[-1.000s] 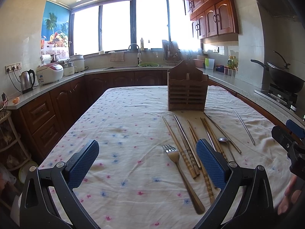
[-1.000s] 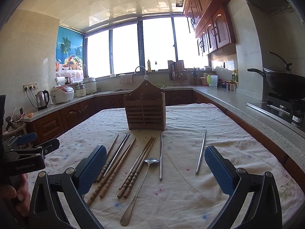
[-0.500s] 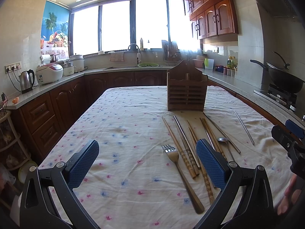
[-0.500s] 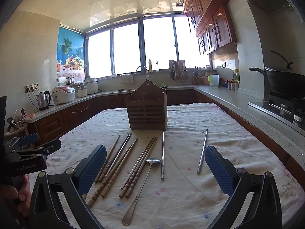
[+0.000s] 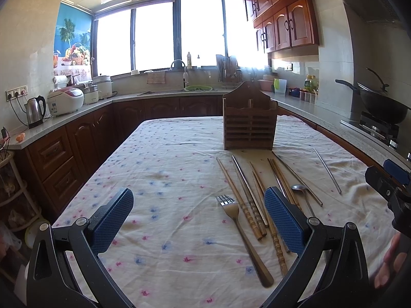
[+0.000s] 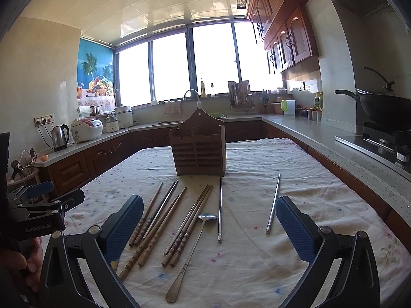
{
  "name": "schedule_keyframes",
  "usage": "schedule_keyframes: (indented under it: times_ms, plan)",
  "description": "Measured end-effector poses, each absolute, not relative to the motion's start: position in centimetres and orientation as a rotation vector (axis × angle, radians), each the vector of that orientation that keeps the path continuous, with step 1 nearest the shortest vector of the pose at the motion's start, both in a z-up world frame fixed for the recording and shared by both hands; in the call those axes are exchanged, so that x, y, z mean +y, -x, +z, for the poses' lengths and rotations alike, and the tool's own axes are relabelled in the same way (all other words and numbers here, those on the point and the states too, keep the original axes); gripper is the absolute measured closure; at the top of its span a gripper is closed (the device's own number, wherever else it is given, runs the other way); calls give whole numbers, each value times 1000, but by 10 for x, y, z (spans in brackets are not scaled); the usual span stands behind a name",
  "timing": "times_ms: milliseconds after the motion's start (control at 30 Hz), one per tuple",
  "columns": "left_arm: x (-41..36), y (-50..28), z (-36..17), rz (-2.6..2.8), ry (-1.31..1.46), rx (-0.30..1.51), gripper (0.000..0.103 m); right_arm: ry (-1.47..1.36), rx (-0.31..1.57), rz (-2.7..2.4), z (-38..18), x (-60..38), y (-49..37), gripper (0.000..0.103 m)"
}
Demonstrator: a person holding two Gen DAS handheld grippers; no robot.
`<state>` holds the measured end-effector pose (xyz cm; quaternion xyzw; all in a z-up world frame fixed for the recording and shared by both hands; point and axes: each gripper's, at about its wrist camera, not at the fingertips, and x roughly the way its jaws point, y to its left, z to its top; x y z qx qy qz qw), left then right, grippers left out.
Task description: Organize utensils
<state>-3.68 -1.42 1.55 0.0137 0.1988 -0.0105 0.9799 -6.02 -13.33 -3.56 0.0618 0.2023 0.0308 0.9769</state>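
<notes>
A brown wooden utensil holder [image 5: 249, 125] stands upright on the cloth-covered table [image 5: 164, 169]; it also shows in the right wrist view [image 6: 199, 151]. In front of it lie several wooden chopsticks [image 6: 156, 220], metal chopsticks [image 6: 273, 202], a metal spoon [image 6: 190, 251] and a fork [image 5: 240, 231]. My left gripper [image 5: 197, 220] is open and empty above the table's near edge, left of the fork. My right gripper [image 6: 209, 231] is open and empty, held over the chopsticks and spoon.
Kitchen counters run around the table. A kettle [image 5: 34, 110] and rice cooker [image 5: 65, 101] stand on the left counter. A black wok [image 6: 385, 107] sits on the stove at right. The sink [image 5: 179, 87] is under the window.
The right wrist view has tilted slightly upward and moved a little closer to the holder. The left gripper has barely moved. Both stay open.
</notes>
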Motion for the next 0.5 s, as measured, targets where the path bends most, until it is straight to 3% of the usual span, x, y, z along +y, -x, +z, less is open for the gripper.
schedule_keyframes:
  times_ms: [500]
  plan:
    - [-2, 25, 13, -52, 41, 468, 0, -143, 428, 73, -35, -135, 56, 0]
